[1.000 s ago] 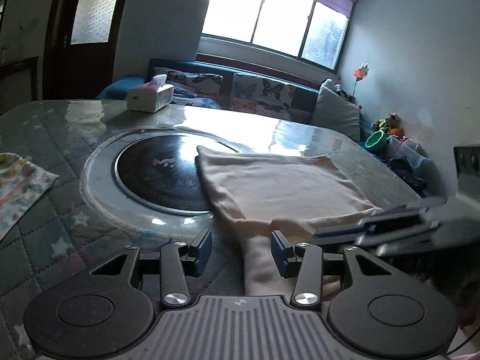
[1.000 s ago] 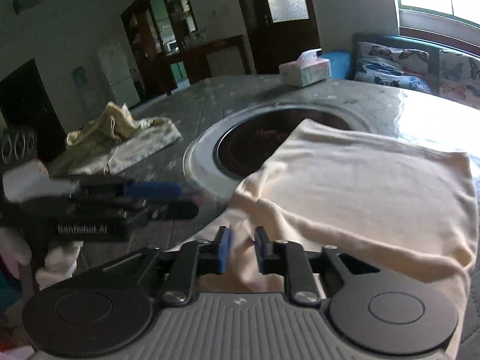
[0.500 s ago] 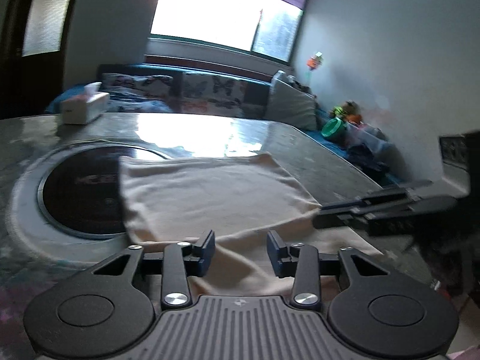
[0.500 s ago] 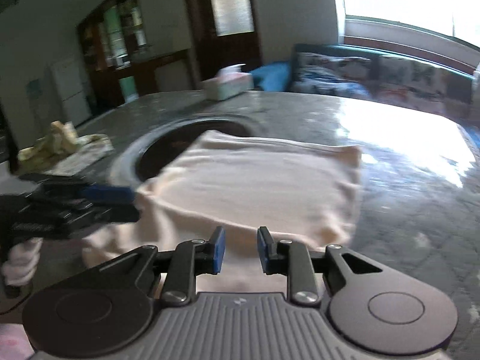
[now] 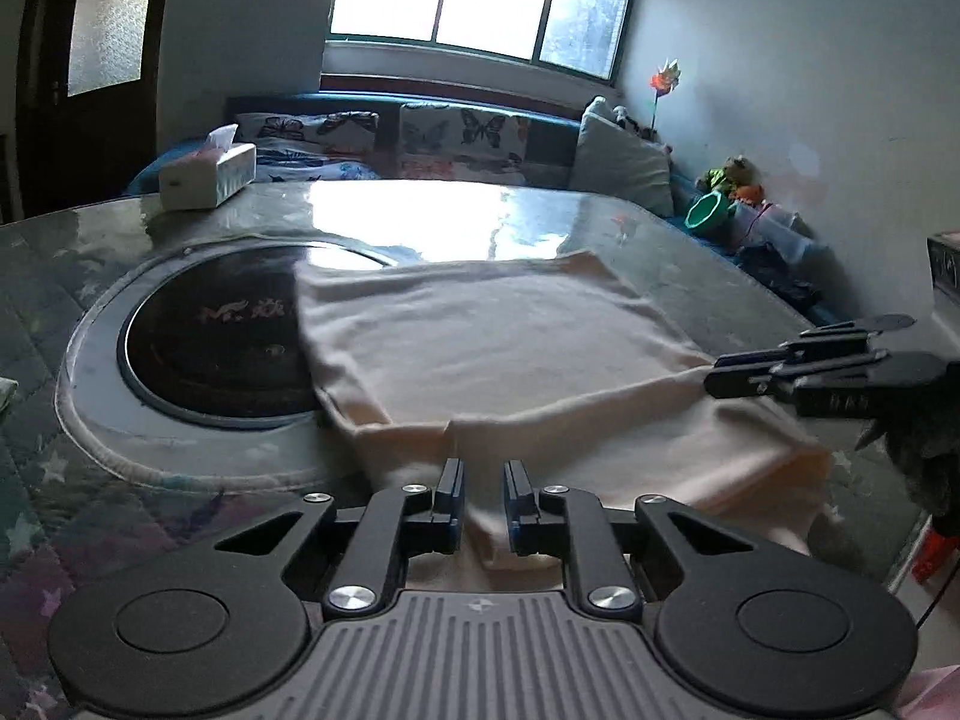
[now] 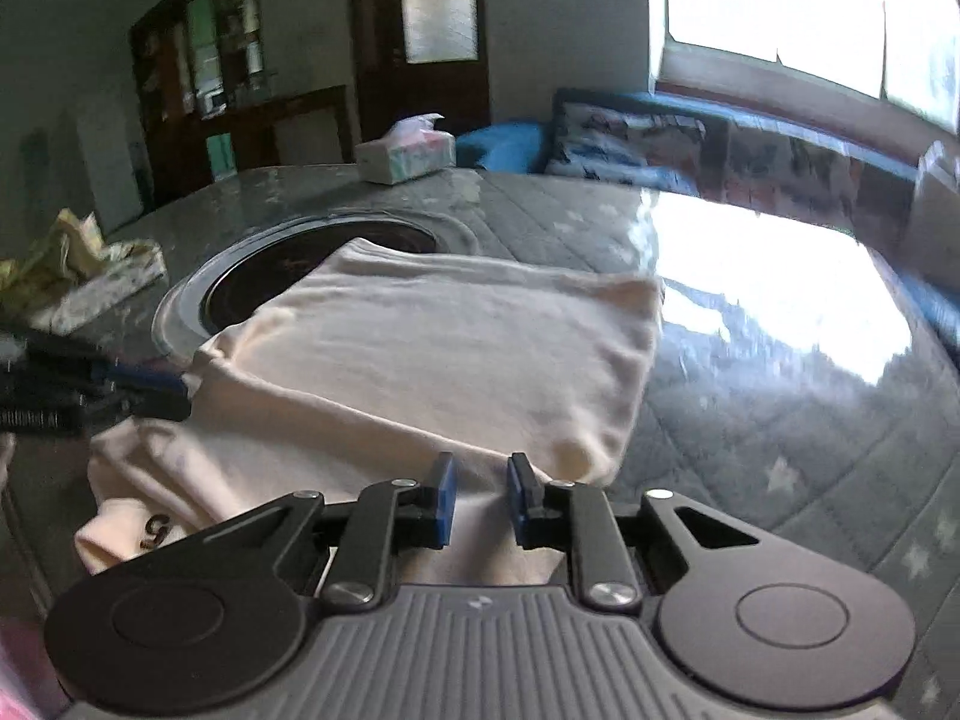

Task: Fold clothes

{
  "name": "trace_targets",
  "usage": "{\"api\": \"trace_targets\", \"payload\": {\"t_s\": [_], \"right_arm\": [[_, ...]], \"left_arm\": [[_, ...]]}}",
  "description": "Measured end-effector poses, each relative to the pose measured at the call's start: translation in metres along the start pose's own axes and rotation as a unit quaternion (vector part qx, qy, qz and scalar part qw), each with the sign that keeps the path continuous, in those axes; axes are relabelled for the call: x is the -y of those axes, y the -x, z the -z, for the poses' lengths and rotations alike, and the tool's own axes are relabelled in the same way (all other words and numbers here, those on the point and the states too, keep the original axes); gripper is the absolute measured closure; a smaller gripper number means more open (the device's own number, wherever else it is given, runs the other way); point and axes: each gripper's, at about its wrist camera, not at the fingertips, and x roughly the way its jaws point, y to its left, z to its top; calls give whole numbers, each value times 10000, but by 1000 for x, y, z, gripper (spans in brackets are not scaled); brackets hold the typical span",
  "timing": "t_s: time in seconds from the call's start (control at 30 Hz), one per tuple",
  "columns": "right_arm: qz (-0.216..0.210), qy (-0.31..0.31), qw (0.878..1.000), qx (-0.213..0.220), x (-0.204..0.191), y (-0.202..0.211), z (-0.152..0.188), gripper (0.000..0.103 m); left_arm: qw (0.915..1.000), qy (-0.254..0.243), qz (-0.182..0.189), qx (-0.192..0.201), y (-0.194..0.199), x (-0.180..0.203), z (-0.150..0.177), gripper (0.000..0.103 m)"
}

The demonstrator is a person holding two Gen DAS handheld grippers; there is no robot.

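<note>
Cream and soft-looking, lying folded on the glossy surface (image 5: 150,480) and stretching away ahead of both sets of jaws: the garment (image 5: 492,336). Pinching its near edge with the left gripper (image 5: 483,501), jaws having just been closing and now nipping a raised ridge of cloth between the pads. Gripping the same near edge further along with the right gripper (image 6: 480,501), jaws drawn close together with a narrow strip of cloth caught between them.

Seeing the right gripper (image 5: 714,372) from the left camera, off to the right of the left jaws and slightly ahead, reaching in over the folded corner. Seeing the left gripper (image 6: 180,393) from the right camera, off to the left of the right jaws, blurred, touching the cloth's edge.

Showing a doubled upper layer of the garment (image 6: 432,348) ahead of the right jaws, with a looser lower layer spilling to the left and carrying a dark printed mark, too small for reading.

Overlapping the round dark inset (image 5: 222,348) ahead and left of the left jaws, covering part of its right rim. Sitting well beyond the jaws, at the far left edge: a tissue box (image 5: 207,175). Resting far left of the right jaws, well apart from the garment: a crumpled patterned cloth (image 6: 84,276). Standing past the surface under the bright window: a sofa (image 5: 456,138) with butterfly cushions.
</note>
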Motion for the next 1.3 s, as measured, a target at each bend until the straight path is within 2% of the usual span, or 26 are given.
{"api": "trace_targets", "payload": {"t_s": [0.17, 0.33, 0.5, 0.7, 0.83, 1.0, 1.17, 1.3], "right_arm": [[-285, 411, 9987, 62, -25, 6, 2, 75], [-246, 772, 9967, -18, -39, 11, 18, 72], [-157, 957, 9953, 64, -46, 18, 30, 72], [-95, 748, 9969, 229, -35, 42, 30, 72], [80, 561, 9983, -109, -24, 35, 49, 72], [24, 437, 9990, -74, -19, 45, 49, 73], [-71, 173, 9993, 334, -12, 56, 31, 72], [-73, 117, 9986, 513, -11, 39, 19, 72]], "left_arm": [[9997, -100, 211, 42, -6, 16, -6, 86], [9993, -181, 255, -188, -16, 21, 6, 86], [9995, -213, 208, -129, -8, 21, 10, 85], [9996, -197, 183, -115, -2, 19, 12, 82], [9996, -181, 176, -111, -3, 19, 16, 82], [9997, -137, 173, -121, -3, 19, 16, 81], [9998, -93, 164, -108, -3, 19, 17, 79], [9998, -30, 160, -113, -3, 19, 16, 78]]}}
